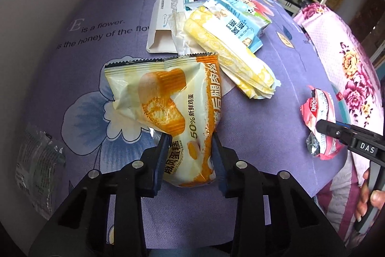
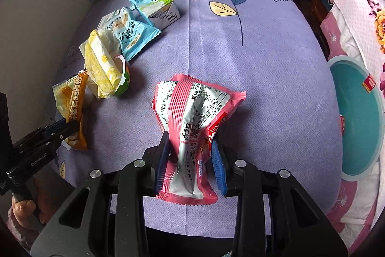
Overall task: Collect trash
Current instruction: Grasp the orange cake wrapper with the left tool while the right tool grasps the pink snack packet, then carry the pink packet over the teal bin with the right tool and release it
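Left wrist view: the left hand-held gripper (image 1: 190, 139) has its blue pads pressed against both sides of an orange-and-cream cake wrapper (image 1: 168, 107), which is pinched at its lower part and fans out above the jaws over the table (image 1: 276, 136), covered by a purple flower-print cloth. Beyond the wrapper lies a loose pile of rubbish: a white carton (image 1: 163, 23) with an open flap, a yellow-patterned tissue pack (image 1: 231, 52) lying across the pile, and a light-blue snack packet (image 1: 243, 23) behind it. A clear plastic bag (image 1: 36, 165) lies apart at the left edge of the table. At the right edge, the right hand-held gripper (image 1: 329, 131) appears with a pink wafer wrapper (image 1: 320, 112) in its jaws, fingers (image 1: 370, 196) of the person's hand on its handle. Right wrist view: the right hand-held gripper's jaws are partly closed, the pads squeezing the pink wafer wrapper at its waist so that it bulges above and below. A teal basin (image 2: 358, 112) sits to the right beside a pink floral cloth (image 2: 356, 16).
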Demonstrator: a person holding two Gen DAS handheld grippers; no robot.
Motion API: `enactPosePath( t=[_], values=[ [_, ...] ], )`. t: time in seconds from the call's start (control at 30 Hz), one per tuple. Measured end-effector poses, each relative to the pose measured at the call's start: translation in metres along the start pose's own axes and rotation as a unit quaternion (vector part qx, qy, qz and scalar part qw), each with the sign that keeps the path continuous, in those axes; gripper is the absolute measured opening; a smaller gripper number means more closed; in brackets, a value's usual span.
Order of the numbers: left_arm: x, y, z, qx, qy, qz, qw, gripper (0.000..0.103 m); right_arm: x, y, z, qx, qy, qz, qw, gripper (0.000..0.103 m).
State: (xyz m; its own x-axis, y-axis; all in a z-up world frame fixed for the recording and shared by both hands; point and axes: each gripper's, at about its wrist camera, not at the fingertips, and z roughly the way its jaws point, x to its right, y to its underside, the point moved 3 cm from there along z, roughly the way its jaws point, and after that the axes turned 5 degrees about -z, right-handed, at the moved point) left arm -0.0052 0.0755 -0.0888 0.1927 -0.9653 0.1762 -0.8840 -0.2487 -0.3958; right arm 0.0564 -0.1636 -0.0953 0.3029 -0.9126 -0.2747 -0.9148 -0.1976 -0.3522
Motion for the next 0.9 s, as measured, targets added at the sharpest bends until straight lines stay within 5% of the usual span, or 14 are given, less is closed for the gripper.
enactPosePath(
  t=[0.37,0.63,0.9],
  values=[
    [0.037,-0.019,-0.044,0.031,0.042,0.025,0.9983,0.035,0.032,0.004,-0.019,0.036,-0.011,0.031,0.999,0.032],
    [0.136,-0.032,-0.024,0.017,0.082,0.120,0.9893,0.035,0.091,0.009,-0.054,0.085,0.012,0.089,0.992,0.032],
    [0.252,-0.027,0.018,-0.028,0.125,0.215,0.9682,0.036,0.184,0.036,-0.095,0.130,0.052,0.184,0.973,0.032]
  ],
)
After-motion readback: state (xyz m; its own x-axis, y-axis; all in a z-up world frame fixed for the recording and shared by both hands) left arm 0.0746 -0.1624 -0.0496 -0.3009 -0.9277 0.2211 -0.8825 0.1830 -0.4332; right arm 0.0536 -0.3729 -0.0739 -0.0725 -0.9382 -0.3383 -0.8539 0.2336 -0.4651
